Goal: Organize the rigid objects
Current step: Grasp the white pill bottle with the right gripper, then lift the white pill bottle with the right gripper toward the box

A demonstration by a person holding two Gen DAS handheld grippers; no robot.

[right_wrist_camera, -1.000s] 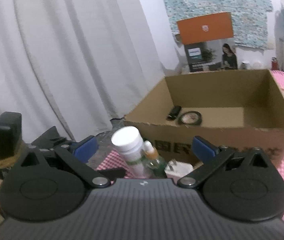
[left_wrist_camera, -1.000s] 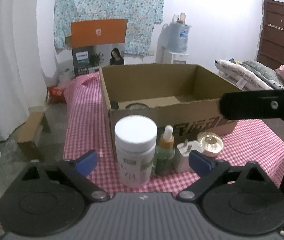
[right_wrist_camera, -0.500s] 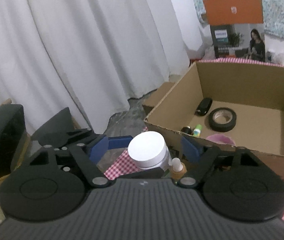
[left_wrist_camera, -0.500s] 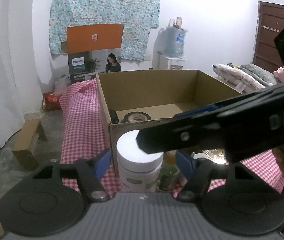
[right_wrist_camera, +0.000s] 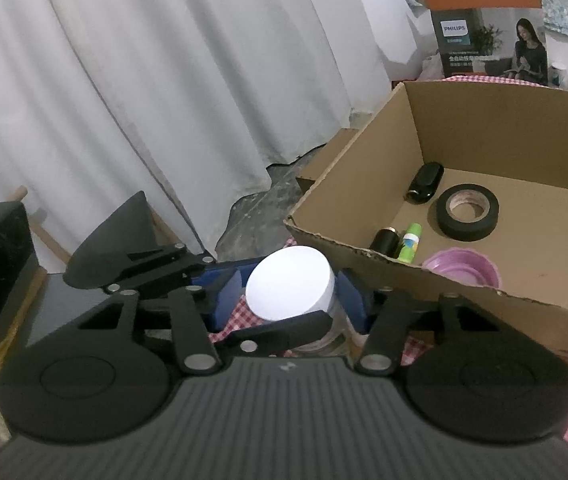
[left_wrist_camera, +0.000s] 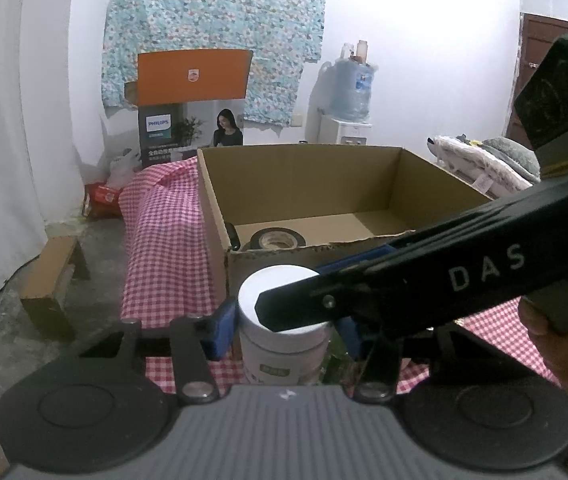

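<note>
A white-capped jar [left_wrist_camera: 284,332] stands on the pink checked tablecloth [left_wrist_camera: 164,240] just in front of the cardboard box [left_wrist_camera: 423,184]. My left gripper [left_wrist_camera: 282,330] has its blue pads against the jar's two sides. My right gripper [right_wrist_camera: 289,294] reaches across from the right, and its blue pads also close on the jar [right_wrist_camera: 289,288] near the cap. The right gripper's black body crosses the left wrist view and hides the items to the jar's right.
The box [right_wrist_camera: 483,120] holds a black tape roll [right_wrist_camera: 467,211], a black oval case [right_wrist_camera: 424,182], a green-capped tube [right_wrist_camera: 408,240], a black cylinder [right_wrist_camera: 383,242] and a pink dish [right_wrist_camera: 461,268]. White curtains hang to the left. A small wooden bench [left_wrist_camera: 50,280] stands on the floor.
Both grippers moved in on the jar and narrowed from wide open to pads against its sides. The right gripper swung over from the right, across the left wrist view.
</note>
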